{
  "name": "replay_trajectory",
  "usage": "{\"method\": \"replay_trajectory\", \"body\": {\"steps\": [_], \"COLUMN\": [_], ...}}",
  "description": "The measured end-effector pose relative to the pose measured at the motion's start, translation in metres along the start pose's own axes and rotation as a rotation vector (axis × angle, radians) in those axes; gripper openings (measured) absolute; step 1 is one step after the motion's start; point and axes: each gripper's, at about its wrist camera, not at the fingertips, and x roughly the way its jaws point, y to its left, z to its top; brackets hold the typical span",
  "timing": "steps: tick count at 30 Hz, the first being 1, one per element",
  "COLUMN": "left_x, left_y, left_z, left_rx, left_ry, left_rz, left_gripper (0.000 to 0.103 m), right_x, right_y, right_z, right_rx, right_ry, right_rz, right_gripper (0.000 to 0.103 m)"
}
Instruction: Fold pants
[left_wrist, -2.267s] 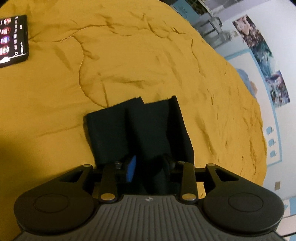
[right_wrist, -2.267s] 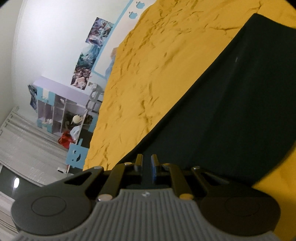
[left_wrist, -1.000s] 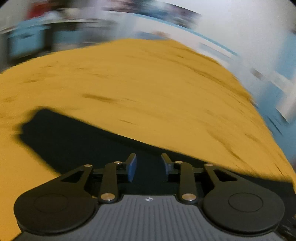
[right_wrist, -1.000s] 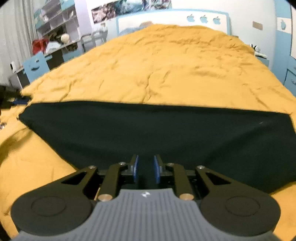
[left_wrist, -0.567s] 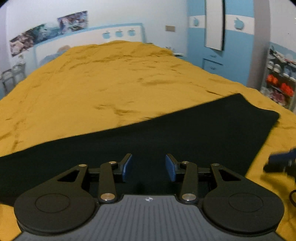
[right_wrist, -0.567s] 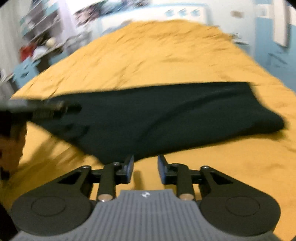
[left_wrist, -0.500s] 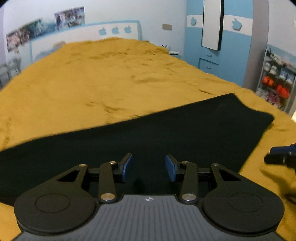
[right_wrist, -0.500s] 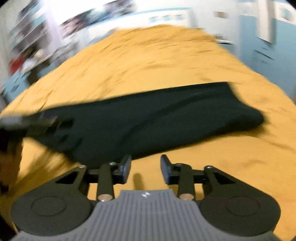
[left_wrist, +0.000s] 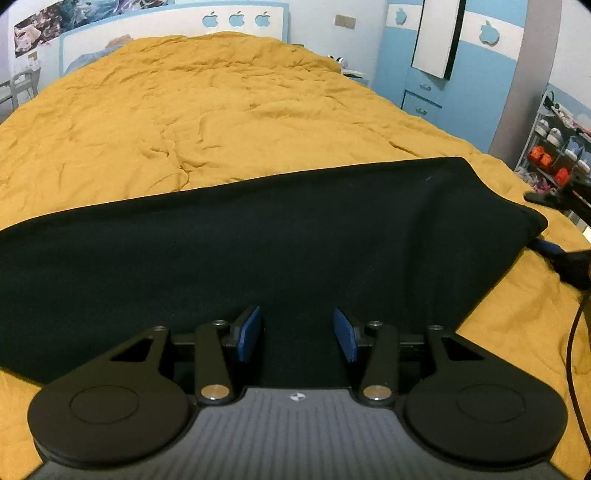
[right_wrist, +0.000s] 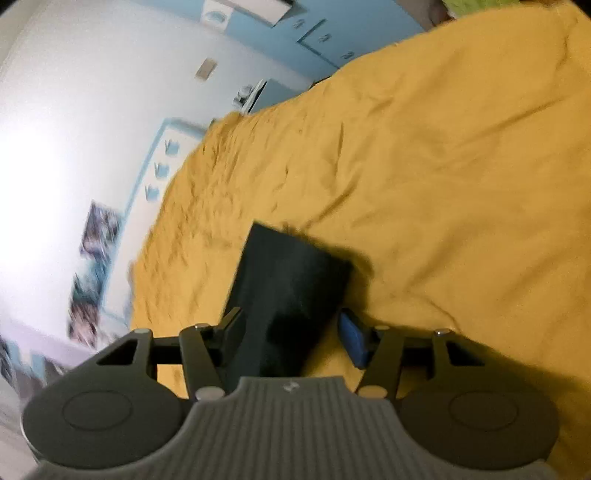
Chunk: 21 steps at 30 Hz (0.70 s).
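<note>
The black pants lie flat as a long folded strip across the yellow bed cover. My left gripper is open just above the strip's near edge, holding nothing. In the right wrist view the pants run away from the camera as a narrow dark strip. My right gripper is open with the strip's near end between its fingers, not pinched. The right gripper also shows at the far right of the left wrist view, at the strip's right end.
The bed's headboard and posters are at the back. A blue wardrobe and a shelf rack stand to the right. A black cable hangs at the right edge.
Both grippers let go of the pants after laying the strip flat. Both have opened wider. The right gripper has swung round to the strip's right end and now looks along it.
</note>
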Motion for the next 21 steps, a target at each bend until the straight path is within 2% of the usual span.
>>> {"method": "replay_trajectory", "body": {"steps": [1,3,5,8,11,12,15,17,19,21], "left_x": [0.0,0.003,0.003,-0.001,-0.006,-0.007,-0.01,-0.011,-0.013,-0.021], "left_y": [0.001,0.001,0.0,-0.003,-0.006,-0.008,-0.013,-0.015,-0.015,-0.006], "left_z": [0.001,0.003,0.005,0.006,0.008,0.008,0.01,0.01,0.011,0.013], "left_rx": [-0.01,-0.03,-0.042,-0.044,-0.066,-0.074,-0.083,-0.084,-0.089,-0.116], "left_ry": [0.006,0.014,0.017,0.002,-0.015,-0.017,-0.022,-0.031,-0.042,-0.066], "left_rz": [0.002,0.005,0.01,0.008,-0.015,-0.021,-0.04,-0.047,-0.047,-0.042], "left_gripper": [0.054,0.054,0.054,0.054,0.054,0.054,0.054,0.055,0.054,0.054], "right_x": [0.006,0.023,0.033,0.029,0.025,0.021,0.003,-0.016,-0.028,-0.038], "right_y": [-0.001,0.004,0.002,-0.005,-0.005,-0.006,-0.011,-0.022,-0.031,-0.026], "right_z": [0.003,0.008,0.014,0.03,0.045,0.05,0.069,0.09,0.109,0.115], "right_rx": [0.017,0.009,0.006,0.042,0.044,0.04,0.039,0.048,0.094,0.036], "right_ry": [-0.007,0.002,0.031,0.046,0.047,0.039,-0.021,-0.095,-0.08,-0.065], "right_rz": [0.005,-0.009,-0.023,0.044,0.071,0.07,0.061,0.045,0.062,0.045], "right_gripper": [0.052,0.019,0.014,0.011,0.008,0.003,0.0,0.0,0.0,0.0]}}
